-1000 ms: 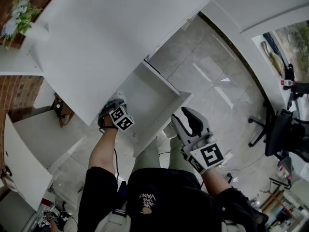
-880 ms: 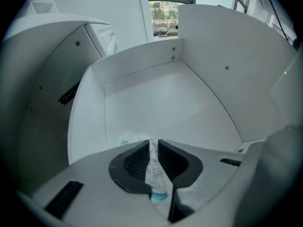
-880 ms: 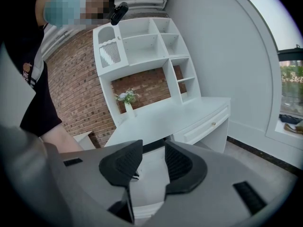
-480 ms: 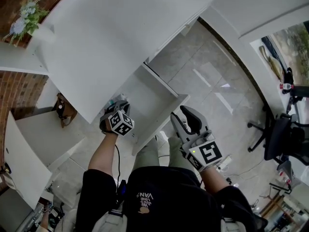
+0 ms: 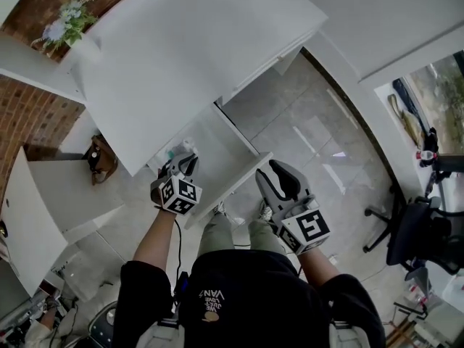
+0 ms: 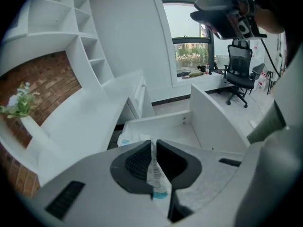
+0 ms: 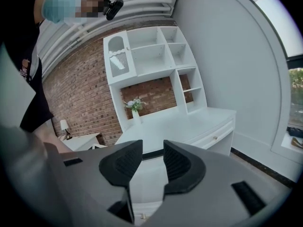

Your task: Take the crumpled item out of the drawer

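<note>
The crumpled item (image 6: 156,179) is a white wrapper with blue print, pinched between the pads of my left gripper (image 6: 152,156). A loose part of it bulges past the fingertips. In the head view my left gripper (image 5: 184,162) sits over the near left corner of the open white drawer (image 5: 230,185), with the crumpled item (image 5: 174,151) at its tip. The drawer's inner wall (image 6: 158,125) lies just beyond the jaws. My right gripper (image 5: 280,177) hovers to the right of the drawer front. Its jaws stand apart with nothing between them, and in its own view my right gripper (image 7: 152,163) faces the desk.
The white desk top (image 5: 181,56) overhangs the drawer, and a vase of flowers (image 5: 67,29) stands at its far left. A shelf unit (image 7: 151,65) rises against a brick wall. An office chair (image 5: 420,223) stands at the right. A white panel (image 5: 40,201) is at the left.
My left gripper has drawn back a little from deep in the drawer toward its front edge with the crumpled item. The right gripper has stayed almost still beside the drawer.
</note>
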A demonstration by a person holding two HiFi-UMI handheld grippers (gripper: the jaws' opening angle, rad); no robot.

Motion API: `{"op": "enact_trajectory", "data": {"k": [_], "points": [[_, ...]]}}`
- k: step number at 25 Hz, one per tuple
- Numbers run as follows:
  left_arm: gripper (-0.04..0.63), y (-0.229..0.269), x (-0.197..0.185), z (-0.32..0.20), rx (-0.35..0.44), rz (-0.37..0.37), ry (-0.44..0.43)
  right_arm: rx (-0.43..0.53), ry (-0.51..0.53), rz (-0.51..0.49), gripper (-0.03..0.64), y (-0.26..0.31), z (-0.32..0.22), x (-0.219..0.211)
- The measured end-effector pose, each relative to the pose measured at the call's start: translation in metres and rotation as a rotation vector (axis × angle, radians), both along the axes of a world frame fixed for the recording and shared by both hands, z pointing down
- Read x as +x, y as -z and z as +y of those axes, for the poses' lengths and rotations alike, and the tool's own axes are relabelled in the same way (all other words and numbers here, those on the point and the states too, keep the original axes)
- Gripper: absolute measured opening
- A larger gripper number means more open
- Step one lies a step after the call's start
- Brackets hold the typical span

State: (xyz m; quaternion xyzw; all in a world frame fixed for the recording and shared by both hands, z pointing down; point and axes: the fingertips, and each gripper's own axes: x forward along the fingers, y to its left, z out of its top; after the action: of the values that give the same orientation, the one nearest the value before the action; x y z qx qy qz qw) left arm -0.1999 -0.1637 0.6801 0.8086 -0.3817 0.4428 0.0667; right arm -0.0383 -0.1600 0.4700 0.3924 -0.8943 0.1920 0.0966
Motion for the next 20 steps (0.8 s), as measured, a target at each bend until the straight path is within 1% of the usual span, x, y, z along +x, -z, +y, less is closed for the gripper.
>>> {"op": "enact_trajectory", "data": {"k": [8, 13, 20], "points": [[0.037, 0.089, 0.033, 0.007, 0.176, 0.09, 0.106, 0.067, 0.072, -0.005, 0.129, 0.032, 0.009, 0.026], [0.037, 0.14, 0.053, 0.014, 0.278, 0.139, 0.153, 0.098, 0.096, -0.028, 0.127, 0.048, 0.017, 0.043], [0.037, 0.214, 0.066, 0.033, 0.41, 0.161, 0.194, 0.135, 0.106, -0.05, 0.12, 0.066, 0.026, 0.061]]}}
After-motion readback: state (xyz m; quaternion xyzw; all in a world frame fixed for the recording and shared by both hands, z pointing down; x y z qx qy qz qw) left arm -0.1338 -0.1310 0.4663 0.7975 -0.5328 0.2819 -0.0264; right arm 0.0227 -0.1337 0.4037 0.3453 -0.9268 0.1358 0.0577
